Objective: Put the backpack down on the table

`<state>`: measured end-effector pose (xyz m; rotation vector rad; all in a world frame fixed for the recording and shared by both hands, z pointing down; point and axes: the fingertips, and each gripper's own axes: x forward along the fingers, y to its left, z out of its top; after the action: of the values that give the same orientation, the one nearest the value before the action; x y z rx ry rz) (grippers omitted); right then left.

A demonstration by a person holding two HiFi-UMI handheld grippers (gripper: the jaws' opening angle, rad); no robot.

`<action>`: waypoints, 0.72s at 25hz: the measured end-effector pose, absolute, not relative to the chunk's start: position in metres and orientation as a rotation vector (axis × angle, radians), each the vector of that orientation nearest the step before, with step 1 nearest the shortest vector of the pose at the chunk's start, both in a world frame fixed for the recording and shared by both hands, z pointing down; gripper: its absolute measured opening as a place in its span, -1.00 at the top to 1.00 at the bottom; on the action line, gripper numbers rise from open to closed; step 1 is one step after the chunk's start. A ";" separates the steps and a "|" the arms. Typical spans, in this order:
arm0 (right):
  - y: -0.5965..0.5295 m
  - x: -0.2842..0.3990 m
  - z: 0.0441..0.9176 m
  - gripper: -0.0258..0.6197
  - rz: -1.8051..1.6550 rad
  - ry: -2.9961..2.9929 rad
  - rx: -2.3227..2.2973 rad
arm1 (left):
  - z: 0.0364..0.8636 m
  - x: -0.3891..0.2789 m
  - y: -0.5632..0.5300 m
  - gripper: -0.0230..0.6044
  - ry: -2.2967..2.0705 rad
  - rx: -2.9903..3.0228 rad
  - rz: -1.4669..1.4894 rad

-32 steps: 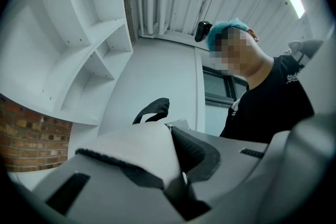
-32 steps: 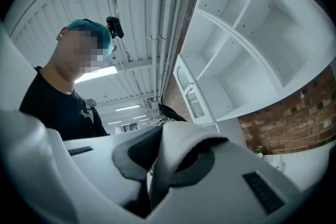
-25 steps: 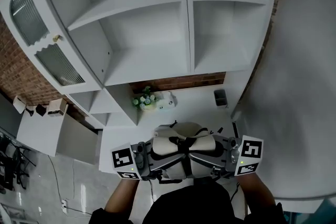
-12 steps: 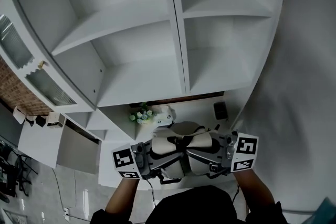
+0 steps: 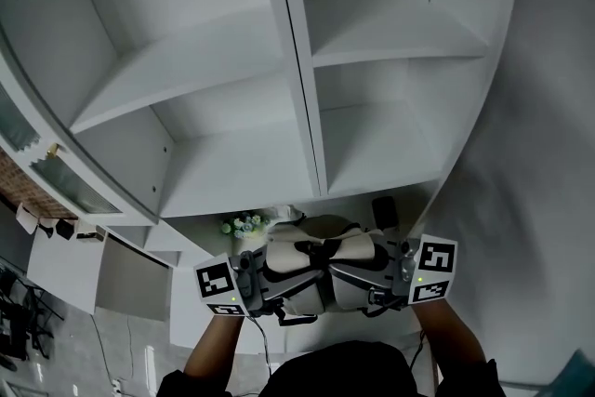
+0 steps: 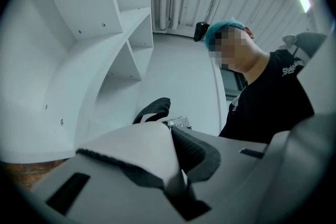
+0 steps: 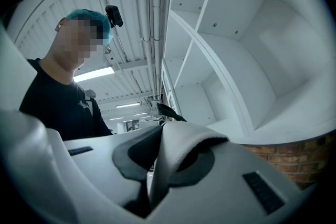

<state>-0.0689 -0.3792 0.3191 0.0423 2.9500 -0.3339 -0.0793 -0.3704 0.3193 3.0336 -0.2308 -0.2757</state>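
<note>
Basically same hold as a second ago: the pale grey-and-white fabric backpack with black straps [image 5: 311, 258] hangs between both grippers in front of the person's black shirt [image 6: 273, 97], over the front middle of the white desk [image 5: 189, 316]; whether it touches the desk cannot be told. Left gripper [image 5: 251, 282] has its jaws clamped on a fold of the backpack's white fabric [image 6: 137, 150]. Right gripper [image 5: 392, 277] is likewise pinched tight on a pale fabric fold [image 7: 178, 149]. What differs: in the head view the tall white open shelving unit [image 5: 293, 107] now fills far more of the picture and sits lower, so its bottom edge covers the brick strip seen earlier behind the desk, as well as the desk's back edge. The ribbed-glass cabinet door [image 5: 42, 167] has slid out to the far left edge. Backpack and grippers sit a little nearer the shelving. The small pot of green-and-white flowers [image 5: 240, 224] at the back left of the desk now sits just under the shelving and just beside the backpack's top; the small dark upright object [image 5: 384, 211] stands at the back right. Four shelving compartments show, all plain white boards.
</note>
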 end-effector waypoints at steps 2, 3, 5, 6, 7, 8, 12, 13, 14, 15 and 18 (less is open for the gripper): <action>-0.387 -0.068 0.320 0.77 -0.324 2.957 0.034 | 0.320 -0.078 -0.379 0.76 -0.232 3.033 -0.279; -0.389 -0.068 0.322 0.77 -0.323 2.960 0.031 | 0.322 -0.078 -0.382 0.76 -0.234 3.028 -0.280; -0.394 -0.066 0.329 0.77 -0.333 2.970 0.018 | 0.329 -0.076 -0.389 0.76 -0.236 3.011 -0.272; -0.397 -0.065 0.334 0.77 -0.345 2.977 0.011 | 0.334 -0.074 -0.392 0.76 -0.238 2.999 -0.263; -0.400 -0.065 0.340 0.77 -0.362 2.985 0.003 | 0.340 -0.074 -0.395 0.76 -0.242 2.984 -0.254; -0.403 -0.065 0.347 0.77 -0.385 2.992 -0.003 | 0.347 -0.073 -0.399 0.76 -0.248 2.966 -0.247; -0.408 -0.063 0.373 0.77 -0.494 2.987 -0.015 | 0.370 -0.070 -0.404 0.76 -0.278 2.894 -0.259; -0.407 -0.061 0.375 0.77 -0.504 2.980 -0.016 | 0.372 -0.068 -0.403 0.76 -0.285 2.889 -0.265; -0.407 -0.059 0.376 0.77 -0.508 2.975 -0.016 | 0.373 -0.067 -0.403 0.76 -0.289 2.889 -0.269; -0.407 -0.058 0.378 0.77 -0.511 2.973 -0.018 | 0.375 -0.066 -0.403 0.76 -0.290 2.889 -0.270; -0.407 -0.057 0.391 0.77 -0.546 2.980 -0.029 | 0.388 -0.065 -0.402 0.76 -0.285 2.873 -0.242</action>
<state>-0.0573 -0.4072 0.3909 -0.0290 2.9795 -0.5458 -0.0650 -0.4021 0.3881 2.8725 -0.2846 -0.2423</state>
